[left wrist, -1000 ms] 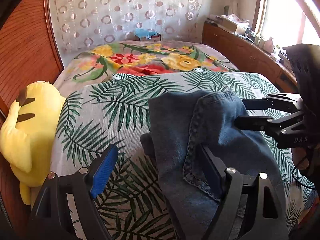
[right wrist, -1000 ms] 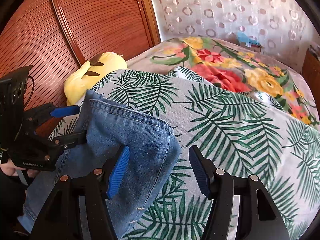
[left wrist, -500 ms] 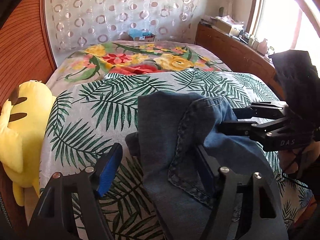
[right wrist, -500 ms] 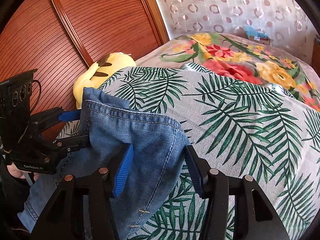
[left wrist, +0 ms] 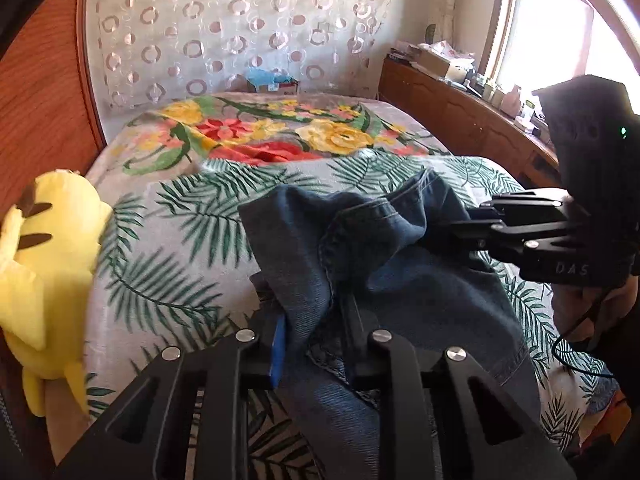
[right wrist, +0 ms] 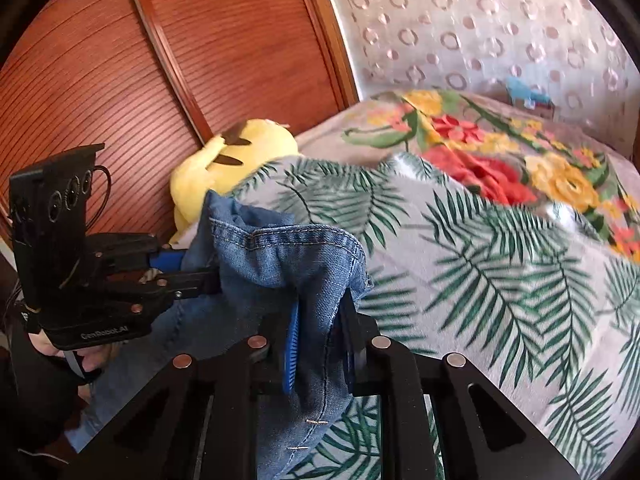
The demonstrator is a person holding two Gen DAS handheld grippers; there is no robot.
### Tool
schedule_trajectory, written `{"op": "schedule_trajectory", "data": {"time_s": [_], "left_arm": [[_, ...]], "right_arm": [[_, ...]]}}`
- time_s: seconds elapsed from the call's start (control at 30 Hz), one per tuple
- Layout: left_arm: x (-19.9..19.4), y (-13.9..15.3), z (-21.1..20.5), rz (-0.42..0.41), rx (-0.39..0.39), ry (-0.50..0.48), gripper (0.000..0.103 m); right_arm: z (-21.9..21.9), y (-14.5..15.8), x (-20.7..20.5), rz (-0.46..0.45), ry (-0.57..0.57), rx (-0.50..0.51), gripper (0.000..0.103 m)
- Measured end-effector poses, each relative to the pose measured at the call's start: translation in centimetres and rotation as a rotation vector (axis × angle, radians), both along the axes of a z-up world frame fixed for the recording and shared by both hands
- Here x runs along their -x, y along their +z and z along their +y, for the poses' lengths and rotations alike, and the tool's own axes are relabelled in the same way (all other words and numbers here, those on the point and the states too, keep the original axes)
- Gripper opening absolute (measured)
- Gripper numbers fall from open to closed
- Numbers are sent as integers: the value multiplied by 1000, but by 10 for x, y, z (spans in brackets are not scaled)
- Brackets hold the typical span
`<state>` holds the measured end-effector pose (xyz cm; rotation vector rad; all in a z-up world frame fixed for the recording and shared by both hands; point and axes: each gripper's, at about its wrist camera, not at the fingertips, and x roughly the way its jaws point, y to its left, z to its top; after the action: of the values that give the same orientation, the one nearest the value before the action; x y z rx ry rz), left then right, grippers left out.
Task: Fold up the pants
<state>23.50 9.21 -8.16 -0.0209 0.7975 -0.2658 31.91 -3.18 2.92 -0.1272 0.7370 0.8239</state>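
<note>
Far to your left, a yellow plush toy (left wrist: pixel 44 264) lies against the ribbed wooden wall panel (right wrist: pixel 120 92), at the edge of the palm-leaf bedspread (left wrist: pixel 176 248).

Your left gripper (left wrist: pixel 314 320) comes next. Its jaws are closing, and the blue pad and the black one already press a bunched fold of the blue denim jeans (left wrist: pixel 320 248) between them. From the right wrist view the same gripper (right wrist: pixel 200 270) reaches in from the left, with the cloth pinched at its tips and your hand (right wrist: pixel 68 356) partly visible under its body.

The jeans hang between your two grippers as one raised, crumpled ridge above the bedspread. A stitched hem runs along the top of that ridge. The rest of the denim drapes down toward you over the near edge of the bed.

Your right gripper (right wrist: pixel 318 344) is closing too, and its pads clamp a vertical fold of denim with a seam showing in front. In the left wrist view it (left wrist: pixel 460 228) enters from the right and bites the far end of the ridge.

Beyond the jeans lies a floral blanket (left wrist: pixel 260 136). A blue-topped box (left wrist: pixel 272 80) stands at the curtain (left wrist: pixel 240 28) behind it. At the far right, a cluttered wooden cabinet (left wrist: pixel 460 108) runs under the bright window (left wrist: pixel 552 32).
</note>
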Motion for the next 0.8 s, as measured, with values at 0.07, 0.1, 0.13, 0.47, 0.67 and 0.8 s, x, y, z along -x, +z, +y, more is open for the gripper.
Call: {"op": "schedule_trajectory", "data": {"time_s": [0.07, 0.1, 0.13, 0.47, 0.67, 0.8], "left_arm": [[5, 10, 6, -25, -3, 18, 22], [8, 16, 11, -39, -3, 30, 22], [9, 20, 14, -49, -5, 38, 22], [30, 52, 70, -134, -39, 160, 22], [44, 68, 87, -182, -63, 214, 22], [55, 77, 97, -213, -71, 238, 21]], "right_arm": [[6, 12, 6, -35, 19, -3, 17], [10, 17, 7, -50, 29, -3, 17], [14, 24, 9, -68, 40, -7, 17], [68, 56, 24, -172, 153, -23, 17], [82, 63, 33, -209, 198, -40, 17], [86, 68, 39, -225, 229, -46, 16]]}}
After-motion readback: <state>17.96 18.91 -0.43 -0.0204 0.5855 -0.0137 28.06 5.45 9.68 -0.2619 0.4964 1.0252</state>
